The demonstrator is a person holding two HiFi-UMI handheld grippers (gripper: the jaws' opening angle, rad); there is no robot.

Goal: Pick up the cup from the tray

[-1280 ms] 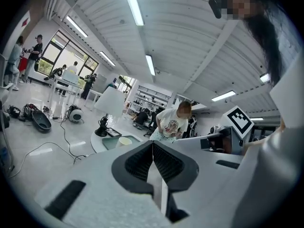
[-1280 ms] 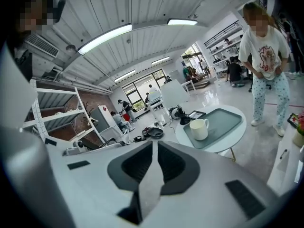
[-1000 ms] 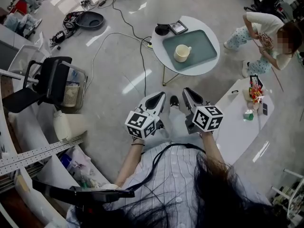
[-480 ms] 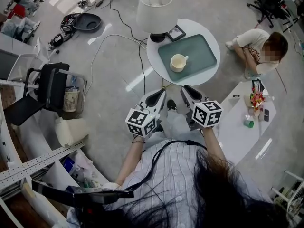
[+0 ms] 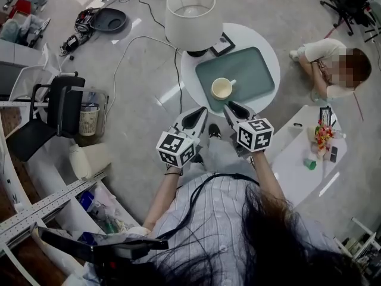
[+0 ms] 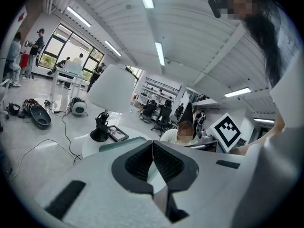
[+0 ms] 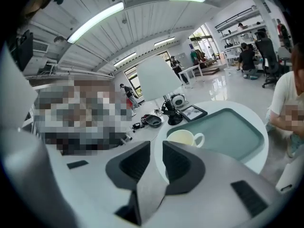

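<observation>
Head view — far ahead on the round table (image 5: pixel 250 31), a green tray (image 5: pixel 256 70) with a pale cup (image 5: pixel 221 89) upright on its near-left part, handle to the right. Nearer, side by side, the left gripper (image 5: pixel 199 113) and right gripper (image 5: pixel 233 109), both short of the cup and apart from it; the right one closer, just near of the table's edge. Far left on the table, a lamp (image 5: pixel 190 9).

Left gripper view: pads pressed together, nothing between. Beyond them, the tray's edge and the lamp.

Right gripper view — pads all but together, only a thin slit, nothing in it. Just beyond the right pad's tip, slightly right of the slit, the cup on the tray, untouched.
</observation>
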